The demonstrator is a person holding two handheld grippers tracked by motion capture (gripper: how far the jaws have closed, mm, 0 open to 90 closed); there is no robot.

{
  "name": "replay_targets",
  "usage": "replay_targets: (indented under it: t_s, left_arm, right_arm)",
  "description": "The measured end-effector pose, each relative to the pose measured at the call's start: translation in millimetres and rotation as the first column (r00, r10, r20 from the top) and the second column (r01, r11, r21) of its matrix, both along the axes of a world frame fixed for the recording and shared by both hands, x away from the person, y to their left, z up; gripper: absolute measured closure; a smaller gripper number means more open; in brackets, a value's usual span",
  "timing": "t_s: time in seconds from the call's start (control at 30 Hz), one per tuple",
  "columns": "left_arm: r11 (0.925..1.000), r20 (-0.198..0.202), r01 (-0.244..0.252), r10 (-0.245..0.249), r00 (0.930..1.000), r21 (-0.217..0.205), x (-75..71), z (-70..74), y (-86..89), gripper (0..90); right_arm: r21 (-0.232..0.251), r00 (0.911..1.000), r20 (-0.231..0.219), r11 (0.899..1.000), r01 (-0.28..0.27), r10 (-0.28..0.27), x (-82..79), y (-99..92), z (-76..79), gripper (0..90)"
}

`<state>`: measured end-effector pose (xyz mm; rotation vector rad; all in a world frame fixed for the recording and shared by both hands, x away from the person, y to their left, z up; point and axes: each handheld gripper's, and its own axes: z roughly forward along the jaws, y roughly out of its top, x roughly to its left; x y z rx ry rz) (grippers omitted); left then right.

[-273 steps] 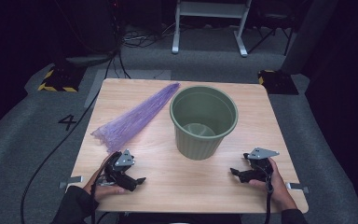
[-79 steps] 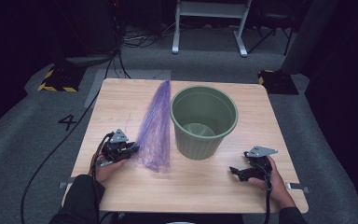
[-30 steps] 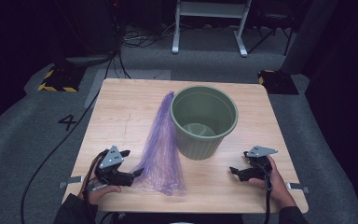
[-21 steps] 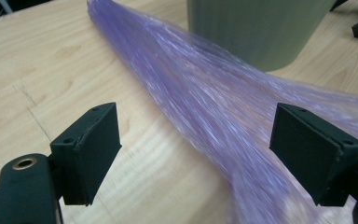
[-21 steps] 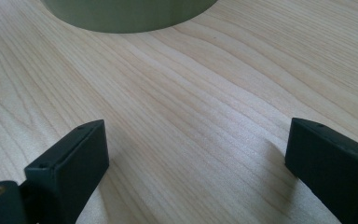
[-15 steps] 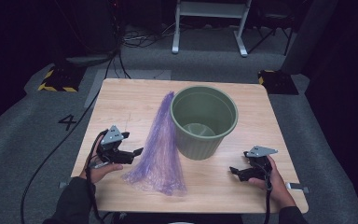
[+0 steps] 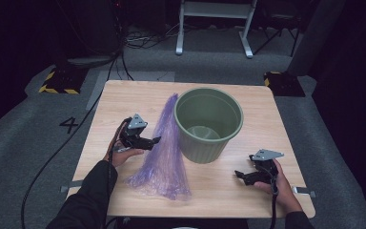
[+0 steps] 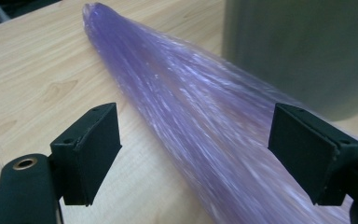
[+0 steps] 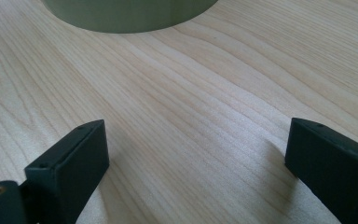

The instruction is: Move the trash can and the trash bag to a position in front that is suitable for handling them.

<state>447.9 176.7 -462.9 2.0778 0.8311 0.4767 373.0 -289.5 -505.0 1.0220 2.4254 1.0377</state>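
A long purple plastic bag lies flat on the wooden table, narrow end far, wide crumpled end near the front edge. Right beside it stands a green bin, upright with nothing showing inside it. My left gripper hovers at the bag's left edge, about halfway along. In the left gripper view this gripper is open, with the purple bag running between its jaws and the bin wall behind. My right gripper rests near the front right, open over bare wood, with the bin's base ahead.
The table's front edge lies just behind the bag's wide end. Dark floor surrounds the table, with a painted 4, cables, yellow-black blocks and a white stand frame at the back.
The bag has swung from a diagonal at the back left to lie along the bin. Over the last second my left gripper moved away from the front edge towards the bag's middle. The right gripper stayed still.
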Motion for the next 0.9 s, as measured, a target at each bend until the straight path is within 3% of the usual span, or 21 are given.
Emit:
replay_targets:
  t_s: [0.17,0.23,0.27,0.3,0.47,0.53,0.63,0.7,0.87,0.9]
  left_arm:
    - [0.9995,-0.025,-0.029,0.029,0.9993,-0.014,12.7,-13.0,-8.0,17.7]
    - [0.9996,-0.069,-0.028,0.028,0.9973,-0.001,19.9,-15.6,-12.4,17.5]
    - [0.9996,-0.069,-0.028,0.028,0.9973,-0.001,19.9,-15.6,-12.4,16.6]
    - [0.9988,-0.100,-0.048,0.047,0.9939,-0.012,24.9,-16.9,-15.9,16.4]
    - [0.9971,-0.084,-0.069,0.071,0.9939,0.032,31.2,-21.9,-23.8,17.5]
    - [0.9972,-0.137,-0.067,0.071,0.9880,0.035,36.4,-28.3,-26.7,16.4]
    - [0.9970,-0.154,-0.065,0.071,0.9855,0.042,38.0,-31.3,-27.2,16.2]
    - [0.9974,-0.189,-0.056,0.064,0.9800,0.046,38.6,-36.9,-26.7,16.3]
    - [0.9969,-0.159,-0.054,0.062,0.9854,0.057,31.2,-37.1,-26.0,22.4]
    - [0.9967,-0.131,-0.049,0.057,0.9897,0.064,24.4,-38.4,-25.9,29.7]
  right_arm:
    - [0.000,1.0000,0.000,1.000,-0.001,0.001,0.0,0.0,0.0,6.2]
    - [0.001,1.0000,-0.001,1.000,0.000,0.000,-0.2,0.0,0.0,6.2]
    - [0.001,1.0000,-0.001,1.000,0.000,0.000,-0.2,0.0,0.0,6.2]
    - [0.001,1.0000,-0.001,1.000,0.004,-0.004,-0.7,0.1,0.1,6.5]
    - [0.001,1.0000,-0.001,1.000,0.004,-0.004,-0.9,0.1,0.1,6.5]
    - [0.001,1.0000,0.000,1.000,0.004,-0.004,-0.8,0.0,0.1,6.5]
    - [0.001,1.0000,0.000,1.000,0.004,-0.004,-0.8,0.0,0.0,6.5]
    - [0.000,1.0000,-0.001,1.000,0.005,-0.005,-1.0,0.0,0.1,6.6]
    - [0.000,1.0000,0.000,1.000,0.005,-0.005,-1.1,0.0,0.1,6.7]
    - [0.001,1.0000,-0.001,1.000,0.005,-0.005,-1.0,0.0,0.1,6.7]
